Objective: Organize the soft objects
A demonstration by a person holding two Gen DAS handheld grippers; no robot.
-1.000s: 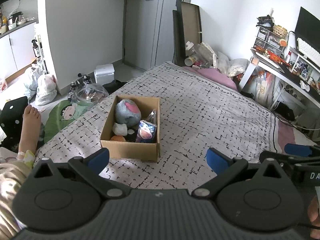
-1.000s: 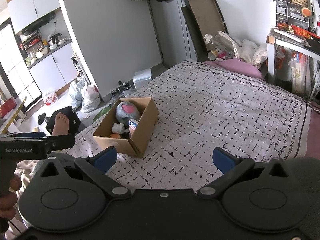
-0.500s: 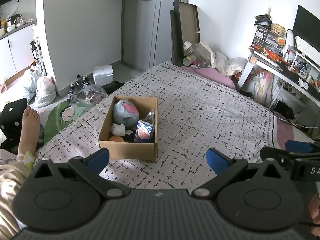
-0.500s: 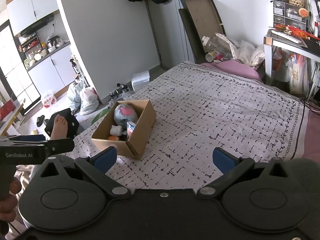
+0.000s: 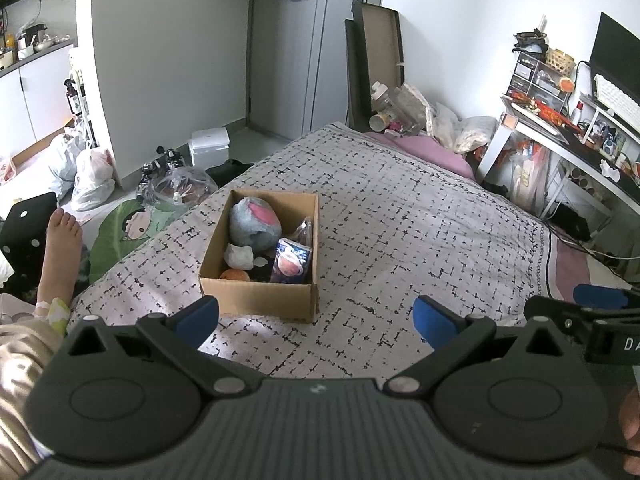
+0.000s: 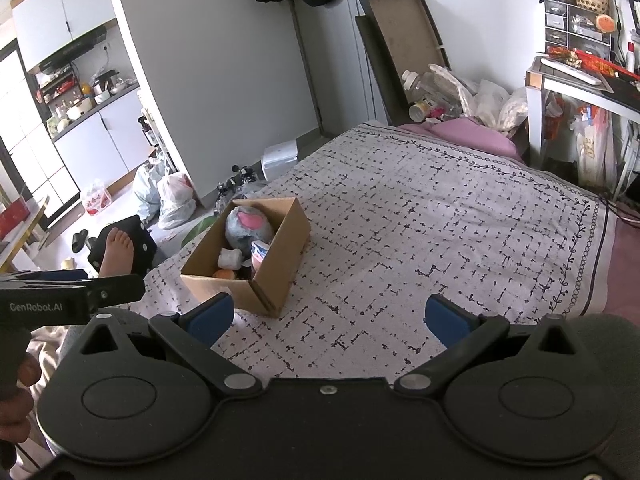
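**Cardboard box sitting on patterned bedspread**

A rectangular cardboard box (image 5: 260, 298) is resting on the woven bedspread (image 5: 420, 216), long axis running away from the cameras, holding a round grey plush (image 5: 254, 222). The left gripper (image 5: 316, 318) and right gripper (image 6: 328, 320) are hovering wide apart, empty.

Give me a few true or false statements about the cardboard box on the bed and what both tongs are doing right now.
1. The cardboard box sits on the patterned bedspread. True.
2. The box is empty. False: it holds a grey and pink plush toy, a printed packet and other small items.
3. The left tongs are open and hold nothing. True.
4. The right tongs are clamped on the plush toy. False: they are open and empty, short of the box.
5. A bare foot shows beside the bed. True.
6. The box lid is closed. False: its top is open.
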